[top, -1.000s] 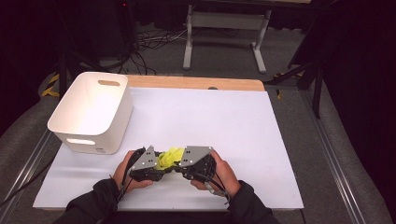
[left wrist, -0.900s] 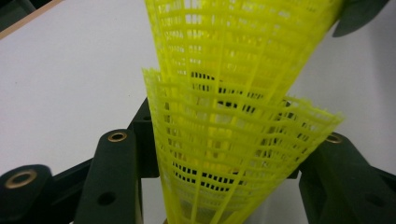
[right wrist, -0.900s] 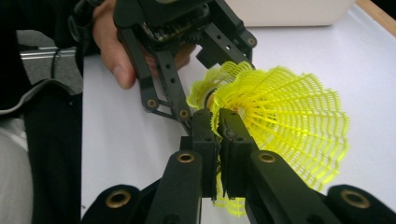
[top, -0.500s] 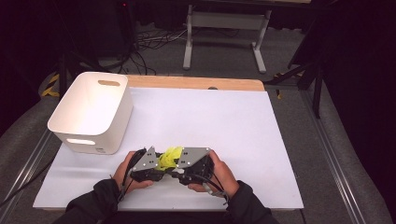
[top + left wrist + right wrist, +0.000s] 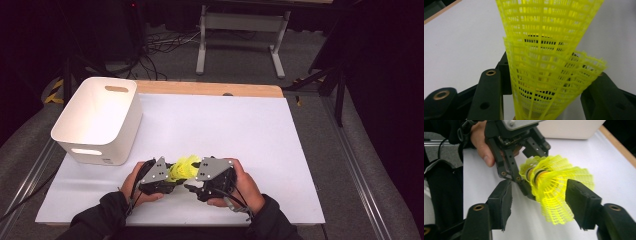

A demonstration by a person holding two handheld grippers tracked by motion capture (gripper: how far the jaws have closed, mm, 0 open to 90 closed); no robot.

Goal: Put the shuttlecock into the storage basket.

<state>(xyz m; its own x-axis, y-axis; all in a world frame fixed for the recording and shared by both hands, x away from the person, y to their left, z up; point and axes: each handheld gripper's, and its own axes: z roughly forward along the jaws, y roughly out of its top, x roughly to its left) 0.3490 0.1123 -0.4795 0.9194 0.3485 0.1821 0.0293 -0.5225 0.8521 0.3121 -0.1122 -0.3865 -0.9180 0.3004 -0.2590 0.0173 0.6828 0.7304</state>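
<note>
From the high view, my left gripper point(image 5: 167, 176) and right gripper point(image 5: 197, 180) meet over the white table point(image 5: 240, 135), yellow shuttlecocks point(image 5: 183, 167) between them. In the left gripper view, my jaws clamp the shuttlecocks point(image 5: 549, 62). In the right gripper view, my jaws stand apart around the skirt point(image 5: 556, 187).

White bin point(image 5: 97, 120) blocks the far-left; bare white table point(image 5: 225, 125) ahead and right is open. Between the grippers, the yellow shuttlecocks point(image 5: 183, 168) take up the gap.
</note>
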